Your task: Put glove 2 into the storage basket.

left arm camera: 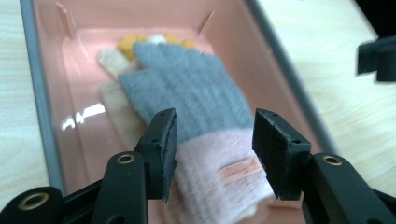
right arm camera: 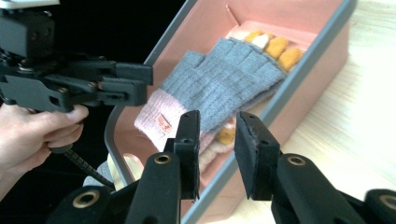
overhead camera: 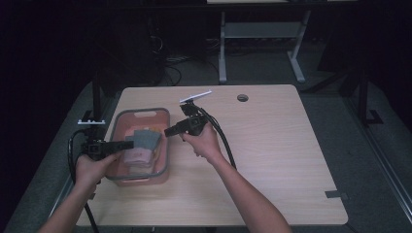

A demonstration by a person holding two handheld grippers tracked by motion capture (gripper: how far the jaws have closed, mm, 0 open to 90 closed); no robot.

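Note:
A pink bin with a grey rim [overhead camera: 167, 145] stands at the table's left. In it a grey fingerless glove with a pink cuff [overhead camera: 145, 139] [left arm camera: 196, 93] [right arm camera: 224, 79] lies on top of a cream glove with yellow fingertips [right arm camera: 280, 49] [left arm camera: 112, 100]. My left gripper [overhead camera: 131, 144] [left arm camera: 215, 135] hovers over the pink cuff, jaws apart and not pressing on it. My right gripper [overhead camera: 167, 131] [right arm camera: 218, 135] is at the bin's right rim, open, with nothing between its jaws. The left gripper [right arm camera: 149, 84] also faces it across the bin in the right gripper view.
The wooden table [overhead camera: 272, 160] stretches bare to the right of the bin, with a cable hole [overhead camera: 242, 97] near its far edge and a grey patch [overhead camera: 336, 194] at its right front corner. Another desk's legs [overhead camera: 222, 53] stand on the floor behind.

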